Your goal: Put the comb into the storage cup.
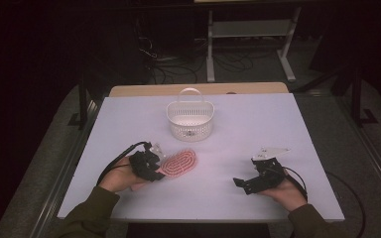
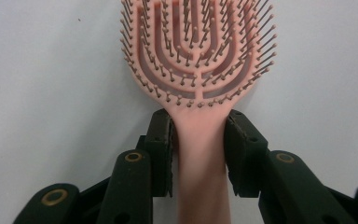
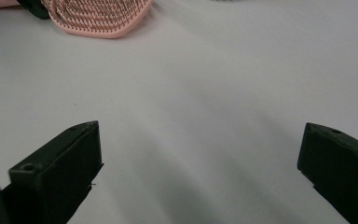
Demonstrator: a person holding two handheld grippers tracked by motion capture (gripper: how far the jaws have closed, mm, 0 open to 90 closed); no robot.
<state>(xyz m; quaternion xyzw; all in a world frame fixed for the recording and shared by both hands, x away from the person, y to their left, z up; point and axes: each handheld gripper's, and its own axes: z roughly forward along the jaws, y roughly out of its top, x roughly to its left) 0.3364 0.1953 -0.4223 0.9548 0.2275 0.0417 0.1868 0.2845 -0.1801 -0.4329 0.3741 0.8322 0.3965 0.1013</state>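
Left of centre on the table (image 1: 278,129), the pink brush (image 1: 179,162) lies bristles up, head pointing up-right toward the white slotted basket (image 1: 190,119). Its smooth plastic handle sits between the left gripper (image 2: 198,135) pads, pinched. Right gripper (image 3: 200,172) rests well apart, spread, holding nothing.
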